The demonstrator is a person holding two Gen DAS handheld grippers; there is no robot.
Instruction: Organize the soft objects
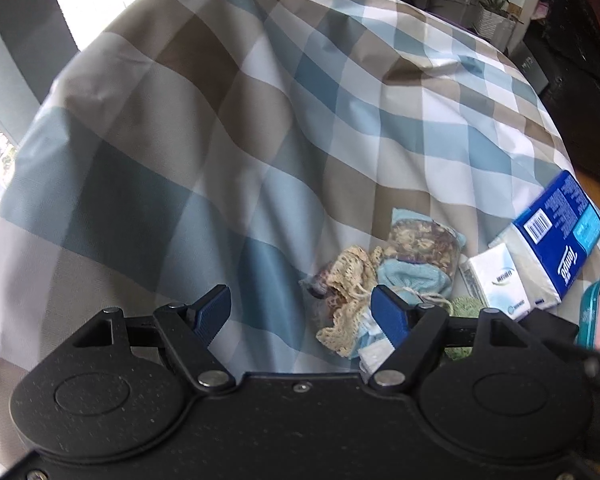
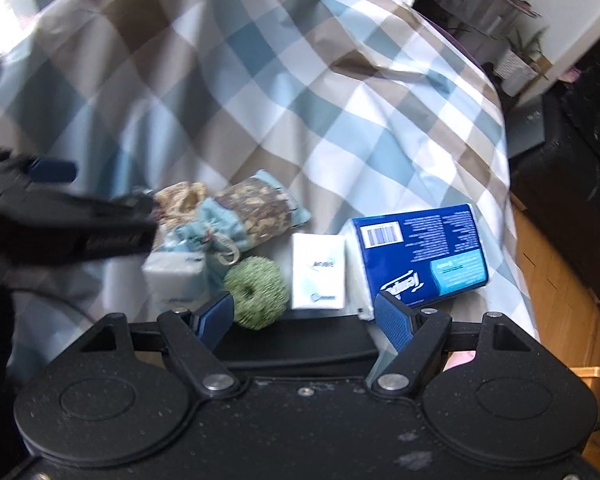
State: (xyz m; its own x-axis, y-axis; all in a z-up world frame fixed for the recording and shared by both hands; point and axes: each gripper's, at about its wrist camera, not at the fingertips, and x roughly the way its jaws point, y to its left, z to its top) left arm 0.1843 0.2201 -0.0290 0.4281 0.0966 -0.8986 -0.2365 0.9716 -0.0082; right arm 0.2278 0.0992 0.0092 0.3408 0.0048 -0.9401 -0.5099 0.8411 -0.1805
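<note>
My left tool (image 1: 302, 314) and right tool (image 2: 304, 318) both stand spread, pinching nothing. The soft pile (image 2: 224, 216) lies on the checked bed (image 2: 260, 92); my blurred left tool hides its near edge.

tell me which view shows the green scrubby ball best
The right wrist view: the green scrubby ball shows nearly whole, just ahead of the open right claw. The left wrist view catches only a green sliver behind that claw's arm.
</note>
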